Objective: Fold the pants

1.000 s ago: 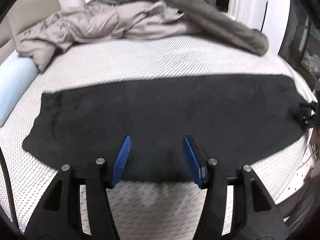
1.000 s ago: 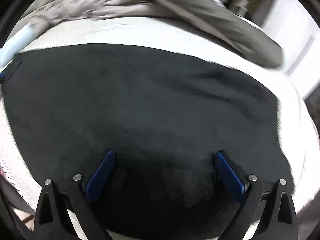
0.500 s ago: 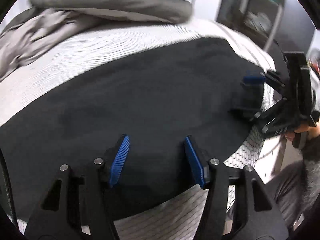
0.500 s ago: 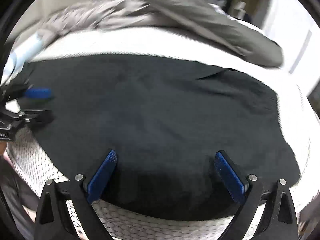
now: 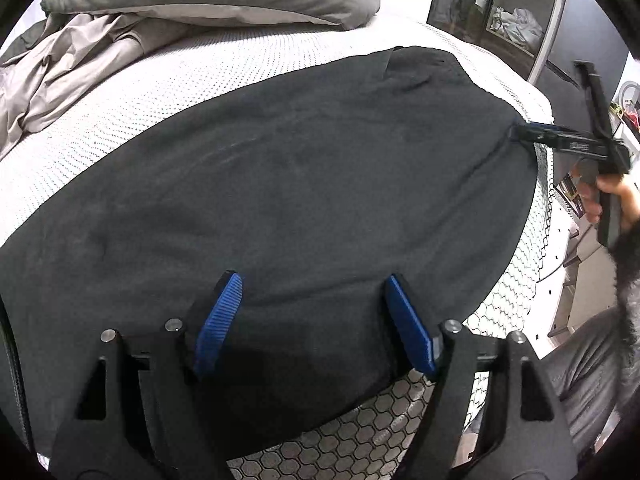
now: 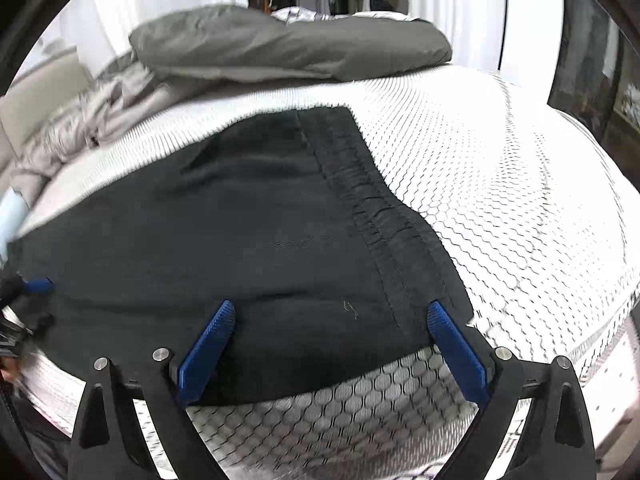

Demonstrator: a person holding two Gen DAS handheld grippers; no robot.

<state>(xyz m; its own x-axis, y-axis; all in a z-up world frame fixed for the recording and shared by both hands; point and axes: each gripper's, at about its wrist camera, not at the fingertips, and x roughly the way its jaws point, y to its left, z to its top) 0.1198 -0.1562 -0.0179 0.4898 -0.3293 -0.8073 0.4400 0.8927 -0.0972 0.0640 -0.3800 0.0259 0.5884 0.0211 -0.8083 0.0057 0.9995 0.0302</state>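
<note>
Black pants (image 5: 304, 184) lie flat across the white mattress (image 5: 168, 80). Their elastic waistband (image 6: 376, 208) is at the right end. My left gripper (image 5: 314, 316) is open, low over the near edge of the pants. My right gripper (image 6: 332, 340) is open over the near waistband corner. In the left wrist view the right gripper (image 5: 560, 142) shows at the far right, at the waistband edge. In the right wrist view one blue fingertip (image 6: 38, 286) of the left gripper shows at the far left.
A grey duvet (image 6: 288, 44) and crumpled beige bedding (image 5: 72, 68) are piled at the back of the bed. A light blue pillow (image 6: 10, 212) lies at the left. The mattress edge (image 6: 320, 412) runs just below both grippers. Shelving (image 5: 508, 12) stands beyond the bed's right end.
Both grippers have swung to the right along the pants. The right gripper has moved from the middle of the pants to the waistband end. Both stay open.
</note>
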